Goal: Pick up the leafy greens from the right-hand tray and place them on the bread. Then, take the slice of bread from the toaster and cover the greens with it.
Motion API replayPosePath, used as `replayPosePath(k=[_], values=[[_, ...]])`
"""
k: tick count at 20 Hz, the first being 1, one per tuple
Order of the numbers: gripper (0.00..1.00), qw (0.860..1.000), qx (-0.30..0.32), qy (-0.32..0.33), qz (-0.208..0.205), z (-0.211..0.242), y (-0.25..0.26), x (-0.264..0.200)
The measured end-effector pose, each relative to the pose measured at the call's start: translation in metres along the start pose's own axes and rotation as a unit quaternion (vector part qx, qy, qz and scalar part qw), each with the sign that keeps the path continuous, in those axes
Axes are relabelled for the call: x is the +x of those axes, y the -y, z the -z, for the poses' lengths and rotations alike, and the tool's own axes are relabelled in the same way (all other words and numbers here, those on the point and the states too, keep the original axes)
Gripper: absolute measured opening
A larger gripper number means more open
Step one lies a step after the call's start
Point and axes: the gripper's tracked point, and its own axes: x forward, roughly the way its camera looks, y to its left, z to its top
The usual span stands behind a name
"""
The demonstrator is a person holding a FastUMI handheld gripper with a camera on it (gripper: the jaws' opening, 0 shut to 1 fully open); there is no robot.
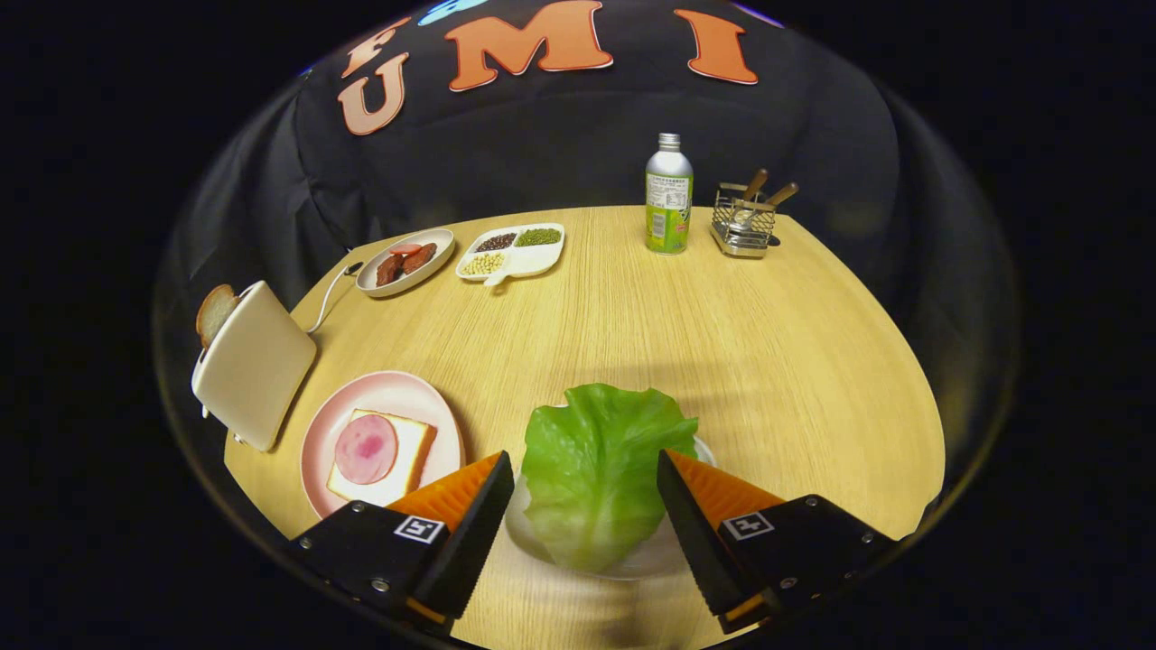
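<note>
Jaws [585, 492] spread wide on either side of a lettuce leaf [601, 465], gripping nothing, leaf lying on a clear tray [664, 555] on the wooden tabletop [722, 343]. Just beside, past one finger, a pink plate [384, 393] bearing a bread slice [411, 456] topped with round ham [366, 449]. Beyond the plate, a cream toaster [253, 361] with a second slice [215, 311] protruding. Farther back: sausage dish [405, 262], divided bean tray [512, 251], bottle [668, 194], wire utensil caddy [742, 221].

Leafy greens [598, 469] lie between the spread fingers [470, 506], plated bread [384, 456] left, toaster [253, 361] beyond it
</note>
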Motion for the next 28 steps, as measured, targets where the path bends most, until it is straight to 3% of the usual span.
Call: replayPosePath(k=[10, 13, 14, 15, 16, 19, 21, 24, 28], values=[[0.85, 0.995, -0.036, -0.078, 0.049, 0.024, 0.018, 0.032], [0.67, 0.994, -0.031, -0.083, 0.059, 0.025, 0.024, 0.036], [0.66, 0.994, -0.025, -0.090, 0.061, 0.026, 0.025, 0.035], [0.54, 0.994, -0.024, -0.081, 0.065, 0.023, 0.027, 0.034], [0.50, 0.994, -0.023, -0.084, 0.066, 0.025, 0.028, 0.035], [0.24, 0.995, -0.020, -0.073, 0.058, 0.021, 0.031, 0.039], [0.14, 0.997, -0.005, -0.062, 0.046, 0.020, 0.033, 0.037], [0.05, 0.999, 0.026, -0.045, 0.013, 0.014, 0.025, 0.030], [0.04, 0.999, 0.030, 0.000, -0.034, -0.011, 0.001, 0.005]])
